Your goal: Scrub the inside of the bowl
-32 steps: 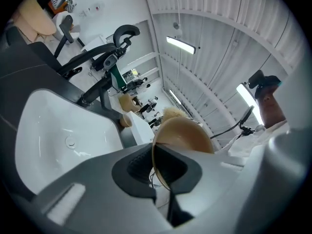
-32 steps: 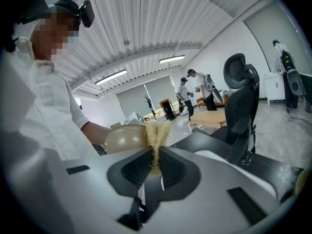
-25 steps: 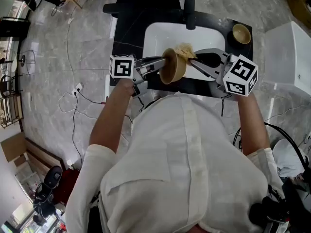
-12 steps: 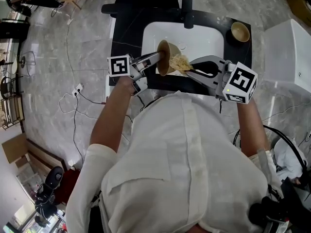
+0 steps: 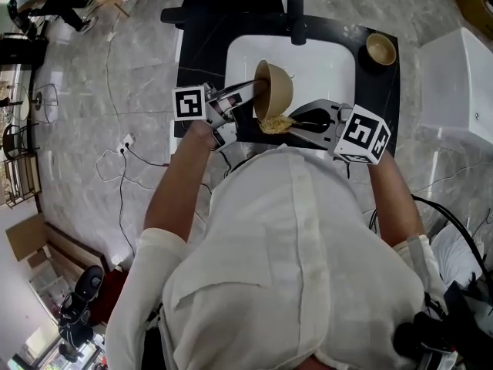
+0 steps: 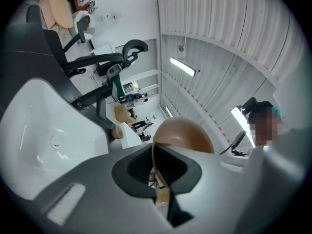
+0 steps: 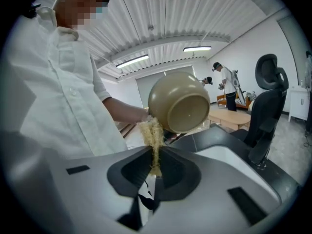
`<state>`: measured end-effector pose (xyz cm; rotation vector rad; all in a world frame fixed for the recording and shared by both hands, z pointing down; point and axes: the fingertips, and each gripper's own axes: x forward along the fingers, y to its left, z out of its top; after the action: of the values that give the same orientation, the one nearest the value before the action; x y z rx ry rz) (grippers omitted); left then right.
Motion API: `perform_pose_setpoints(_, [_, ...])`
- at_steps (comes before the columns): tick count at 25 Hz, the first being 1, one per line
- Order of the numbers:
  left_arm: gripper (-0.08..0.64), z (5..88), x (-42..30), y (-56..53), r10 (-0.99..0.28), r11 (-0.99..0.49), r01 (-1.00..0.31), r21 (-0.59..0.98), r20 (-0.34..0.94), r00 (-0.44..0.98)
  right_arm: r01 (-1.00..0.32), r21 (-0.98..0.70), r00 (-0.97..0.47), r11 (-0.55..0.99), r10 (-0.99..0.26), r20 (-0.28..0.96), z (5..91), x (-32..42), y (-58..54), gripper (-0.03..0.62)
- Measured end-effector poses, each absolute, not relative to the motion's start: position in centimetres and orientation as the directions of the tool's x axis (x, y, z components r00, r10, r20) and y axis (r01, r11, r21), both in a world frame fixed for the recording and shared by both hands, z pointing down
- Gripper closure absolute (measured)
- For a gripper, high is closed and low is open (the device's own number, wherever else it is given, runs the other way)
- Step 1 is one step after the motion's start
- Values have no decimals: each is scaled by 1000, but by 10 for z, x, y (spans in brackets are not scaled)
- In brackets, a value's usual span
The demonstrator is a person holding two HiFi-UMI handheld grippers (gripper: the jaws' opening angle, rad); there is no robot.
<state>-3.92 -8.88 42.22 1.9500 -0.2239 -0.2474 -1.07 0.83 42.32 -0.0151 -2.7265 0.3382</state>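
Observation:
A tan bowl (image 5: pixel 276 89) hangs tipped on its side over the white sink (image 5: pixel 327 64). My left gripper (image 5: pixel 258 92) is shut on its rim, which runs between the pads in the left gripper view, with the bowl (image 6: pixel 187 134) just beyond them. My right gripper (image 5: pixel 288 120) is shut on a yellowish fibrous scrubber (image 5: pixel 275 123) at the sink's near edge, just below the bowl. In the right gripper view the scrubber (image 7: pixel 153 133) rises from the gripper (image 7: pixel 155 167) to the rim of the bowl (image 7: pixel 181 105), whose outer base faces this camera. The bowl's inside is hidden.
A black faucet (image 5: pixel 296 10) stands at the back of the sink, set in a black counter (image 5: pixel 202 52). A second tan bowl (image 5: pixel 380 49) sits on the counter's back right corner. A white cabinet (image 5: pixel 454 83) stands to the right. Cables lie on the floor at left.
The right gripper drew the scrubber from the bowl's far side toward me, down to its near edge. The left gripper lifted and turned the bowl a little.

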Motion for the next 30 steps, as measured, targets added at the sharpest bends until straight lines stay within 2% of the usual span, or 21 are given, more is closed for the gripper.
perform_pose_setpoints(3, [549, 419, -30, -80, -213, -389, -14, 921, -75, 974, -41, -221, -901, 974, 59, 430, 437, -13, 4, 558])
perform_pose_setpoints(11, [549, 431, -31, -68, -144, -422, -55, 905, -7, 990, -131, -147, -830, 980, -27, 557, 457, 0, -26, 558])
perform_pose_setpoints(20, [549, 432, -30, -55, -63, -449, -15, 893, -15, 998, -207, -130, -826, 970, -102, 554, 445, 8, -54, 558])
perform_pose_setpoints(24, [549, 442, -28, -47, -27, -453, -31, 891, 21, 999, -242, -152, -854, 958, -136, 502, 430, 11, -61, 558])
perform_pose_setpoints(30, [549, 454, -33, -55, -76, -415, -56, 908, 27, 997, -223, -135, -884, 965, -142, 445, 403, 8, -58, 558])
